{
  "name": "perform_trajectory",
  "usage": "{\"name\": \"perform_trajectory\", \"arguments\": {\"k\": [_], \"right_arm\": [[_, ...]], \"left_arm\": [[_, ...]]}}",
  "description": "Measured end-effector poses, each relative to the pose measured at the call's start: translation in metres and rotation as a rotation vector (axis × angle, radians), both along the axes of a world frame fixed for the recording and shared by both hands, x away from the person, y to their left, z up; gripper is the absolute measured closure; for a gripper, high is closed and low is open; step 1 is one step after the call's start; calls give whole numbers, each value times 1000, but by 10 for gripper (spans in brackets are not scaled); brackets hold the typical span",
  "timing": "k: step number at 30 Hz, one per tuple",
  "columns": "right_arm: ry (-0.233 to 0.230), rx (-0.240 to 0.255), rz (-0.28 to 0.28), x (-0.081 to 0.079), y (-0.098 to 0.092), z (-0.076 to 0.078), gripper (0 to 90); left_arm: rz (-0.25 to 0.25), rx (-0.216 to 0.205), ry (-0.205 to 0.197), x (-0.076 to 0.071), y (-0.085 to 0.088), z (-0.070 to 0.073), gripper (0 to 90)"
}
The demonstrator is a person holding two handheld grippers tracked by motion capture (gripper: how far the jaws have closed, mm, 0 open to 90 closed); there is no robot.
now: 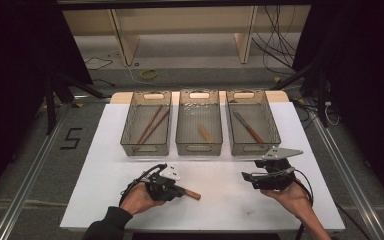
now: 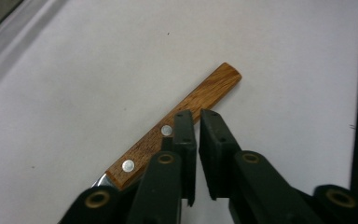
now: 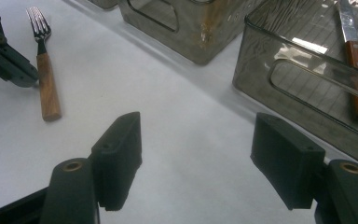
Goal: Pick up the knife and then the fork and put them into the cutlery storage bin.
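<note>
Fork (image 3: 45, 84) with wooden handle, flat on the white table (image 1: 220, 210), near its front edge and well short of the three bins. Tines plain in the right gripper view; handle with two rivets plain in the left gripper view. Left gripper (image 2: 197, 122) low over the handle, fingers (image 2: 184, 140) nearly together with a narrow gap, resting beside and slightly across the wood, not clamped round it; handle end poking out past the gripper in the high view. Right gripper (image 3: 196, 158) off to the right of the table, fingers spread wide, nothing between them.

Sorting apparently partly done: chopsticks (image 1: 151, 125) in the left bin (image 1: 130, 120), a short wooden-handled piece (image 1: 205, 133) in the middle bin (image 1: 180, 122), a knife (image 1: 248, 127) with reddish handle in the right bin (image 1: 275, 125). Left to do, as a judgement only: close on the fork, lift it, and carry it to a bin, likely the middle one.
</note>
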State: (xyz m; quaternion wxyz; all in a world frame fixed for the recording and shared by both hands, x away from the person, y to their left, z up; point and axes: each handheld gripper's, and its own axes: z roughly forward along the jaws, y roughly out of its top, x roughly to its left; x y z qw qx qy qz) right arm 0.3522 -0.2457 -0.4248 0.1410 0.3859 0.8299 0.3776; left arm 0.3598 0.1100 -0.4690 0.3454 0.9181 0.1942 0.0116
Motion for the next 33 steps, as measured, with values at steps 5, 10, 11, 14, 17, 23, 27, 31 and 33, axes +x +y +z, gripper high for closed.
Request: {"name": "perform_trajectory", "arguments": {"k": [5, 10, 11, 14, 17, 23, 27, 31, 33], "right_arm": [[-1, 5, 1, 0, 0, 1, 337], [1, 11, 2, 0, 0, 1, 333], [1, 12, 2, 0, 0, 1, 332], [3, 14, 4, 0, 0, 1, 332], [3, 15, 8, -1, 0, 1, 332], [6, 16, 13, 0, 0, 1, 332], [11, 15, 14, 0, 0, 0, 333], [11, 15, 19, -1, 1, 0, 333], [11, 15, 19, -1, 1, 0, 333]], "left_arm": [[-10, 7, -27, 8, 12, 16, 593], [-26, 56, -40, 15, 16, 23, 383], [-38, 72, -43, 16, 15, 24, 357], [-68, 110, -40, 20, 13, 23, 302], [-91, 132, -27, 26, 9, 17, 281], [-128, 203, -18, 33, 2, 3, 289], [-152, 228, -19, 35, -2, -2, 341], [-158, 246, -27, 36, -3, -3, 413], [-166, 251, -32, 36, -3, -3, 457]]}}
